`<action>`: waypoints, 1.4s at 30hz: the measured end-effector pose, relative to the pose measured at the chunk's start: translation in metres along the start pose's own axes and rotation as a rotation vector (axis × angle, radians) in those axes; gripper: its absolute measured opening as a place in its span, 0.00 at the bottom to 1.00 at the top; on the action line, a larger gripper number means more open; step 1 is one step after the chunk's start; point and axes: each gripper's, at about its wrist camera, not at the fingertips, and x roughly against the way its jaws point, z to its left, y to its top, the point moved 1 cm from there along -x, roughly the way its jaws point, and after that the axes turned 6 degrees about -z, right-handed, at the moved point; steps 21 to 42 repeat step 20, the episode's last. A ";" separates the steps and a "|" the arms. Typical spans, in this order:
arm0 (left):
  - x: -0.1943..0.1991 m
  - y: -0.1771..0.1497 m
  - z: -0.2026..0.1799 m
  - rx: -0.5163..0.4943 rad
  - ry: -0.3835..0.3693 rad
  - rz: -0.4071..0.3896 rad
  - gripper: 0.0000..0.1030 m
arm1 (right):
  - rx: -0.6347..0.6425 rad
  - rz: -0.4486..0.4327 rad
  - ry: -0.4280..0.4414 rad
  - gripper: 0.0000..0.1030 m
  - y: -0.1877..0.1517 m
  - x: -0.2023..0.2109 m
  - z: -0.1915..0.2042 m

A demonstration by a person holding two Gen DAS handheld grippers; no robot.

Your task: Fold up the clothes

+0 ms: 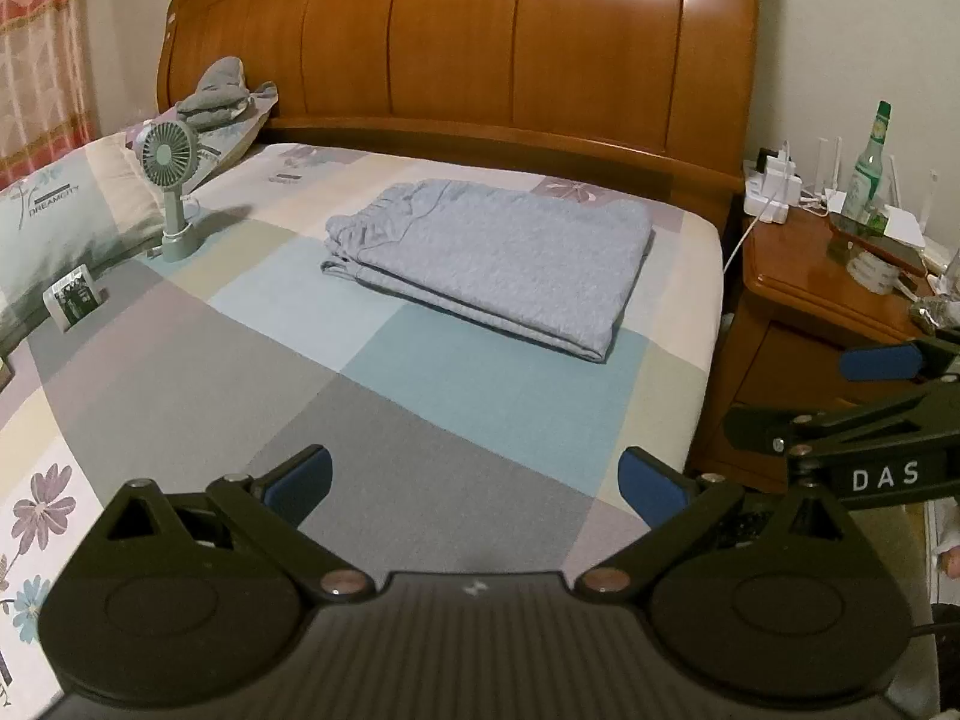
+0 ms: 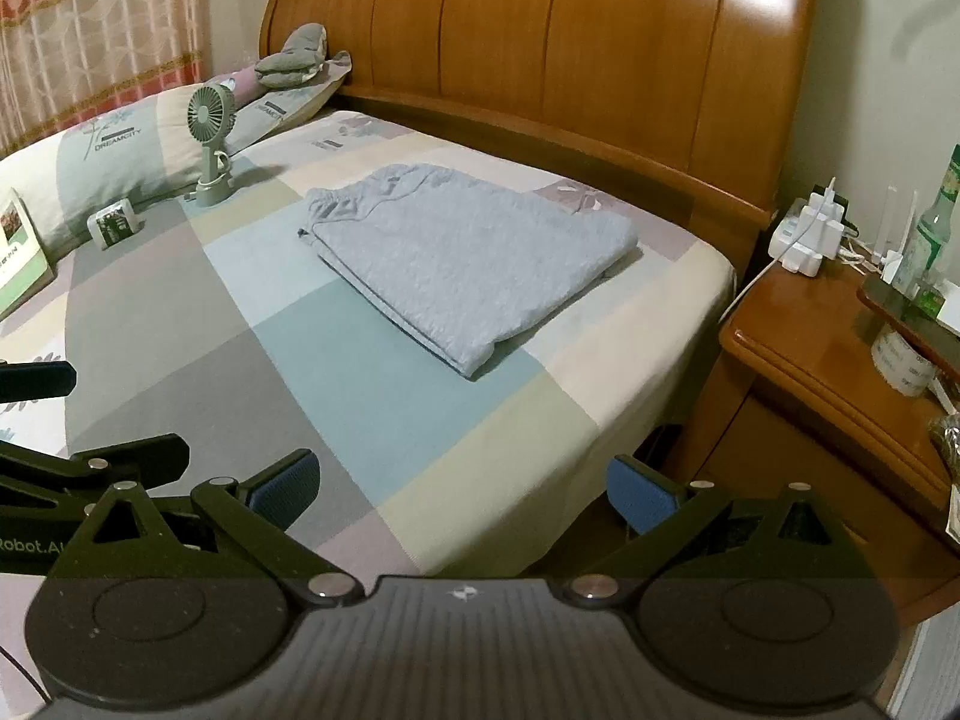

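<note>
Grey garment (image 1: 498, 252) is seen folded flat on the patchwork bedsheet (image 1: 468, 396), near the wooden headboard (image 1: 480, 42). Left gripper (image 1: 477, 483) is held low over the bed's near part, jaws wide apart, nothing gripped. Right gripper (image 2: 462, 495) is held beside it at the bed edge, jaws also apart, empty. Small fan (image 1: 171, 192) is stood by the pillow (image 1: 54, 222). Nightstand (image 2: 840, 372) is cluttered.

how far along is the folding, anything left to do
Looks nearly done: the light blue garment lies folded in a neat rectangle on the bed. Nothing is in hand: the left gripper and right gripper are both open and empty, short of it. A grey garment sits bunched on the pillow, possibly left to fold.
</note>
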 end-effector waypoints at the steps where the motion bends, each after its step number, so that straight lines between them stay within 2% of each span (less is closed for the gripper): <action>1: 0.000 0.000 0.000 0.001 0.000 0.000 0.98 | 0.001 -0.002 -0.002 1.00 0.000 0.000 0.000; 42: 0.001 0.000 -0.002 -0.006 -0.006 -0.001 0.99 | 0.004 -0.005 -0.005 1.00 0.002 0.001 -0.001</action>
